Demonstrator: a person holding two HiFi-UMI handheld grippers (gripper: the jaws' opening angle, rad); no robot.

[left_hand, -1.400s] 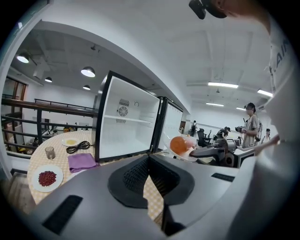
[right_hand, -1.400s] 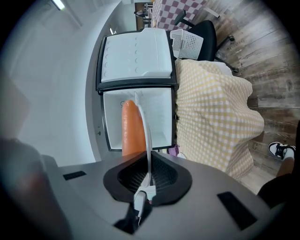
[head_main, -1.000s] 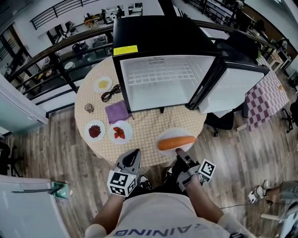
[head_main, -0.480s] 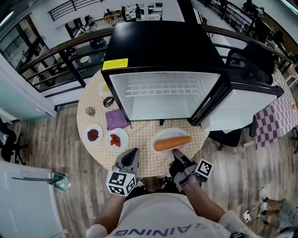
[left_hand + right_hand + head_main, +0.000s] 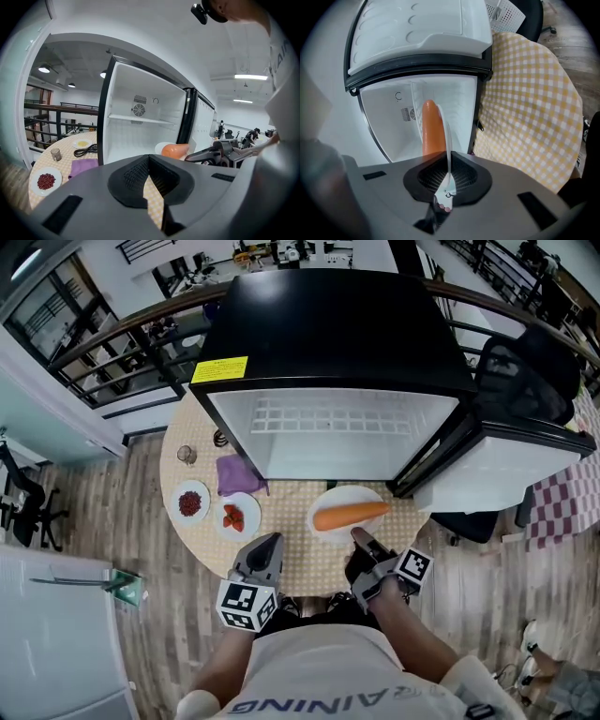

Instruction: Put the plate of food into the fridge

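Note:
A white plate [image 5: 330, 498] with an orange carrot [image 5: 350, 515] on it hangs just above the round table, in front of the open black fridge [image 5: 333, 437]. My right gripper [image 5: 359, 538] is shut on the plate's near rim. In the right gripper view, which is rolled sideways, the plate [image 5: 447, 140] shows edge-on between the jaws of the right gripper [image 5: 449, 171], with the carrot [image 5: 432, 126] and the white fridge interior [image 5: 393, 117] beyond. My left gripper [image 5: 269, 542] is shut and holds nothing, over the table's near edge to the left. The left gripper view shows the carrot [image 5: 174, 150] at the fridge opening.
The fridge door [image 5: 497, 465] stands swung out to the right. On the yellow-checked table [image 5: 300, 559], left of the fridge, lie a purple cloth [image 5: 239, 474], a plate of red beans [image 5: 190, 502], a plate of red pieces [image 5: 232, 517] and a small glass [image 5: 187, 455]. A railing runs behind.
Both grippers have moved forward towards the fridge. The plate with the carrot now sits closer to the fridge opening, still in the right gripper's hold.

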